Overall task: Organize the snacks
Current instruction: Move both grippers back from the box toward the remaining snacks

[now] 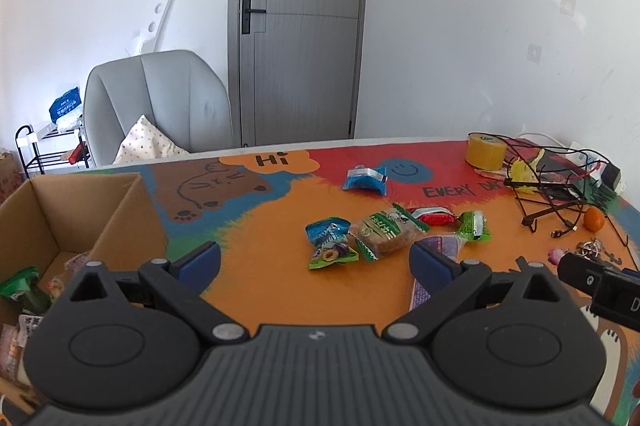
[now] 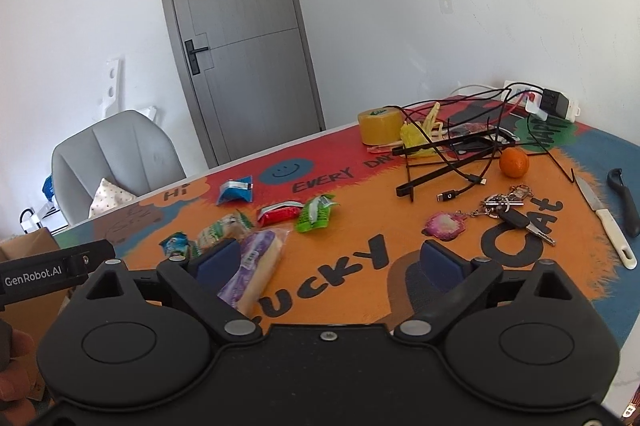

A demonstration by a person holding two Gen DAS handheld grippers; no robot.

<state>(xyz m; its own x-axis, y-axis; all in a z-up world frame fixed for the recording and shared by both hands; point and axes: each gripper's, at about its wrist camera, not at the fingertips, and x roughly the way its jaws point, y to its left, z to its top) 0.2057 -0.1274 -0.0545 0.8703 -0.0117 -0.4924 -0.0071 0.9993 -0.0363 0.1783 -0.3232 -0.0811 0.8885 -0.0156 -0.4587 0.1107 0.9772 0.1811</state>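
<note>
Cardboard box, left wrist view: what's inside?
The cardboard box already holds a few snack packets: a green packet and some pale and reddish wrappers at the bottom. The left gripper body covers the near part, so the full contents cannot be counted.

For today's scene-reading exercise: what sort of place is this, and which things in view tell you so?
Most likely a room in a home: a grey interior door, a padded grey armchair holding a cushion, and a table under a cartoon cat tablecloth strewn with snack packets and keys.
</note>
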